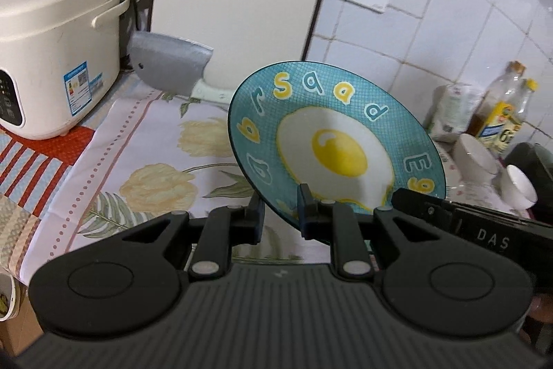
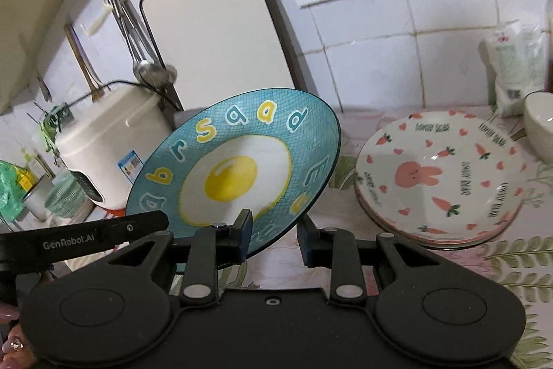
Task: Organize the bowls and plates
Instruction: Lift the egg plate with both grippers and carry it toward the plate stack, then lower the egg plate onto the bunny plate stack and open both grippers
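A teal plate with a fried-egg picture (image 1: 337, 140) is held tilted above the counter, and it also shows in the right wrist view (image 2: 238, 168). My left gripper (image 1: 279, 213) is shut on its lower rim. My right gripper (image 2: 274, 234) is shut on the rim as well. A stack of white plates with a pink rabbit and carrots (image 2: 439, 178) lies on the counter to the right. White bowls (image 1: 477, 158) sit at the right, and one shows in the right wrist view (image 2: 541, 123).
A cream rice cooker (image 1: 52, 57) stands at the left. A white cutting board (image 2: 221, 37) leans on the tiled wall beside hanging utensils (image 2: 138, 33). Oil bottles (image 1: 501, 113) and a packet (image 2: 515, 64) stand at the right. A flowered cloth (image 1: 145, 161) covers the counter.
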